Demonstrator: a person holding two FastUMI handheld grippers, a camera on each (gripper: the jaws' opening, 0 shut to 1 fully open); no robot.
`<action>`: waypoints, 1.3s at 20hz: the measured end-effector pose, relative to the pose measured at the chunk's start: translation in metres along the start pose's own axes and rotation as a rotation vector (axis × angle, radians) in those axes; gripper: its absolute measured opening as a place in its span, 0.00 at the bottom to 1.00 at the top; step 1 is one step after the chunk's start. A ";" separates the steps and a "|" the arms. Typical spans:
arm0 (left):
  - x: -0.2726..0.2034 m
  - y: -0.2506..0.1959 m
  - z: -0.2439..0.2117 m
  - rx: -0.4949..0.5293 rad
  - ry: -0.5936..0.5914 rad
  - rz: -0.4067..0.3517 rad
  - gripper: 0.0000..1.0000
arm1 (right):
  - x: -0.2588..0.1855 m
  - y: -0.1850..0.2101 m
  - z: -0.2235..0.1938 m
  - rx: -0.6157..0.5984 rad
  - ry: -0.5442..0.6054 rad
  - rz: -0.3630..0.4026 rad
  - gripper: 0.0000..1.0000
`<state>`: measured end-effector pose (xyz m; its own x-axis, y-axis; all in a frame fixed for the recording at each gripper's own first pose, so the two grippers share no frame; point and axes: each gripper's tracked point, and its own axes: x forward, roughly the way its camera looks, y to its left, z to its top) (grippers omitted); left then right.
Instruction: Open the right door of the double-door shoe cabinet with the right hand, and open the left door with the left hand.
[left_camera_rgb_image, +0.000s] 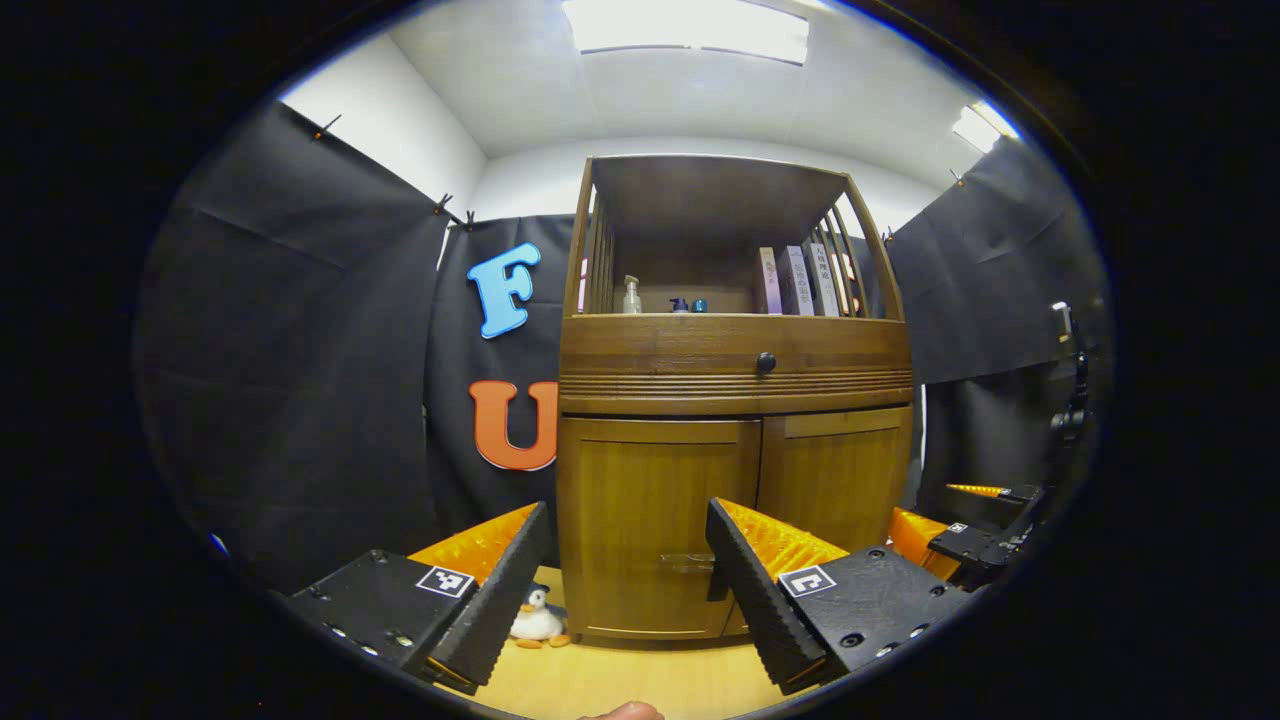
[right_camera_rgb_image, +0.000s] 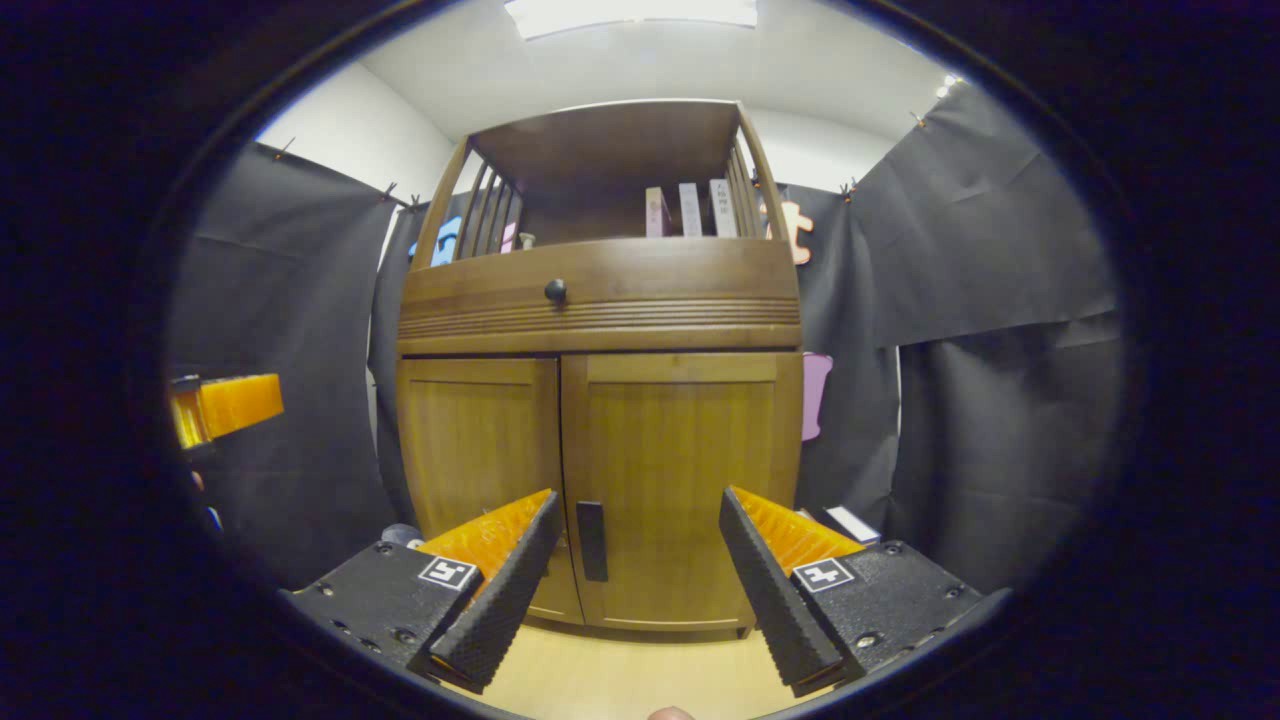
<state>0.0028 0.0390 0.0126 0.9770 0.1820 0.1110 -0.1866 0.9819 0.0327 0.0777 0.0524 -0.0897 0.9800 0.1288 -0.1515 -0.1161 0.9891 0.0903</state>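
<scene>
Both doors shut, nothing opened yet.

Right tool: fingers spread wide, gripping nothing, aimed square at the right door of the shoe cabinet. Dark upright handle framed in the gap between the fingers, nearer the left one, close to the seam between the doors; probably lined up that way so a short push forward puts one finger on each side of the handle.

Left tool: also spread, empty, held short of the left door. Handle of that door mostly hidden behind the right finger, so exact alignment hard to judge. Other tool seen at the right edge, held apart.

Cabinet standing on a pale wood floor, small penguin toy at its left foot. Books and bottles on the open upper shelf, clear of the doors' swing.
</scene>
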 end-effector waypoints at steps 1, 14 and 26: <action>-0.001 0.004 -0.001 0.014 -0.006 0.007 1.00 | 0.007 0.006 -0.009 0.014 0.024 0.014 1.00; -0.005 0.037 -0.011 0.043 0.023 0.066 0.95 | 0.125 0.041 -0.084 0.043 0.189 0.039 0.83; -0.015 0.055 -0.021 0.063 0.043 0.097 0.94 | 0.182 0.043 -0.124 0.035 0.242 -0.011 0.51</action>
<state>-0.0199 0.0911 -0.0080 0.9572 0.2797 0.0739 -0.2855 0.9545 0.0859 0.2308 0.1276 -0.2357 0.9135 0.1355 -0.3837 -0.0957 0.9880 0.1212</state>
